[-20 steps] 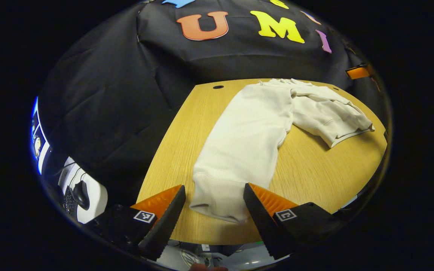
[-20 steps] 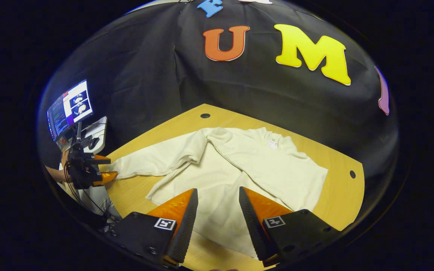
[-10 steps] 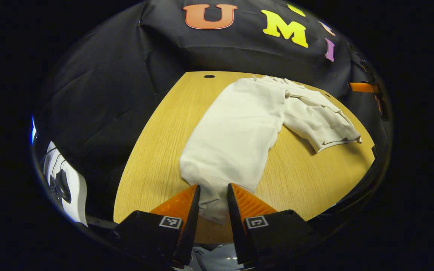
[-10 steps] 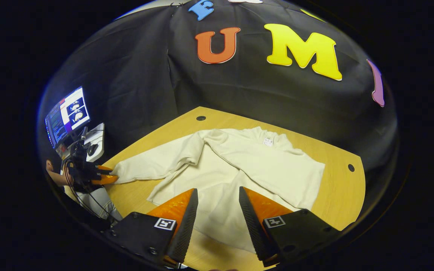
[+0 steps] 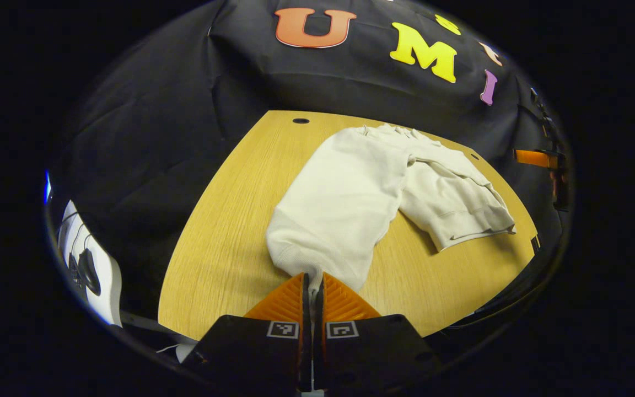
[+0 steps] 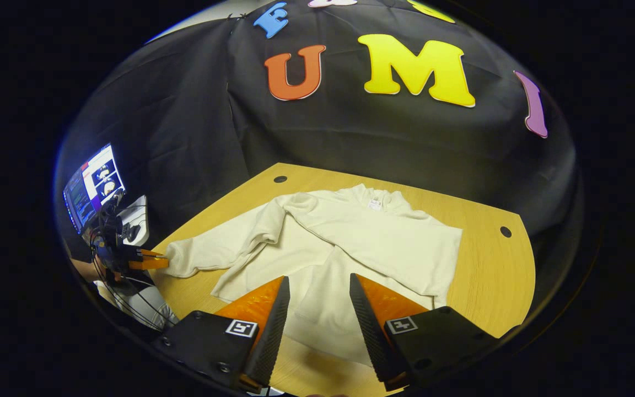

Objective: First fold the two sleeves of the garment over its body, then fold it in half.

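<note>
Lowest in the left gripper view: left gripper, fingers pressed together on the cuff of a cream sleeve, cloth pinched between them at bottom centre. Probably clamped at the very end so the whole sleeve can be carried across in one sweep. Beyond the cuff, sleeve running up and right over a wooden surface toward the shoulder, near the top centre of that frame. Further right, the garment bunched, its hem edge at right of centre.

In the right gripper view, bottom centre: right gripper, fingers spread apart with nothing between them, hovering above the garment's near hem; likely parked there, ready for a later fold. Past the fingers, garment lying flat on the surface, collar toward the far edge. One sleeve laid diagonally over the body from upper left to lower right, so one sleeve fold looks done. Other sleeve stretched out toward the left of the frame, its end held by the left gripper at far left, a hand behind it.

Judged step: second sleeve fold just beginning; fold in half not yet done. Farthest back, a lit monitor at upper left.
</note>
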